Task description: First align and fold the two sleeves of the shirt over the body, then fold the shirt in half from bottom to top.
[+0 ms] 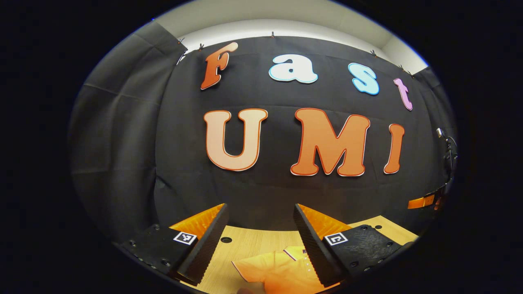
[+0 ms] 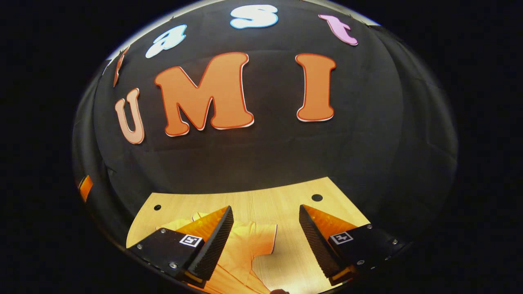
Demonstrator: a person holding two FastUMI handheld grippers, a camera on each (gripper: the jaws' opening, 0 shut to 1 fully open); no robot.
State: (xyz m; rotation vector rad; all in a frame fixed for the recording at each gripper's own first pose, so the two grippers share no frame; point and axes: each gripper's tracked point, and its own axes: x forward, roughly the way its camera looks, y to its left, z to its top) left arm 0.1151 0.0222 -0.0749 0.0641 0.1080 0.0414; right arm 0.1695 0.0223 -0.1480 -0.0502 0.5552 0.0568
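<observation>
Shirt (image 2: 245,245) soft matt cloth; table (image 2: 286,196) smooth light wood-grain; booth wall (image 1: 265,192) matt cloth

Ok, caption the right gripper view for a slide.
Open right tool poised above orange shirt spread on wooden table.

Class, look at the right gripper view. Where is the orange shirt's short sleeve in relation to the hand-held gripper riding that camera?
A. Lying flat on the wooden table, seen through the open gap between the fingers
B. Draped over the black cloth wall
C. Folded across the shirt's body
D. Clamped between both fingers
A: the sleeve of the orange short-sleeved shirt lies spread on the light wooden table, under the wide-open right hand-held gripper, whose fingers touch nothing.
</observation>
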